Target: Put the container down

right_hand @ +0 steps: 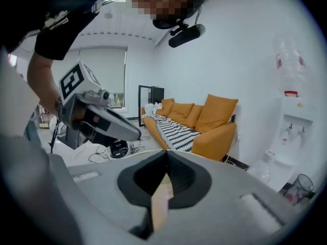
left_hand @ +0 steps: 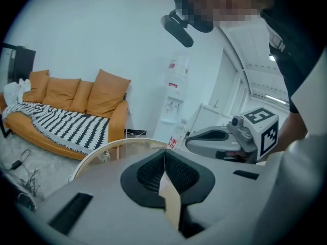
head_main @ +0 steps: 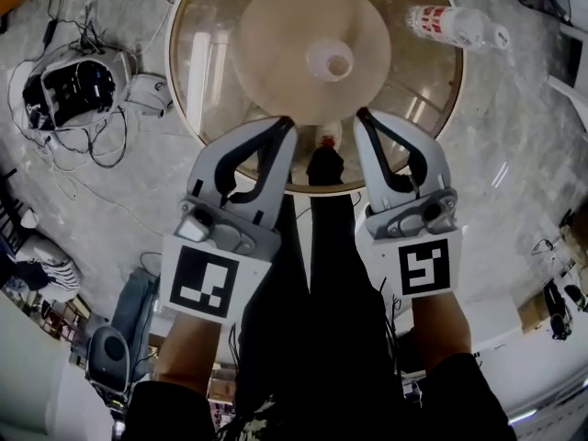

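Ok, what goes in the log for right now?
left gripper: jaws shut, empty | right gripper: jaws shut, empty | white cup: on round table, not held | bottle: near table rim

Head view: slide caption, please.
Left gripper and right gripper shut, empty, over glass table's edge; white container centred, bottle beyond.

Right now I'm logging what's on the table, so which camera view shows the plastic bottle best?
The head view: the bottle shows whole, with its red label, on the glass table. The left gripper view shows the bottle small, its lower part hidden. The right gripper view does not show it.
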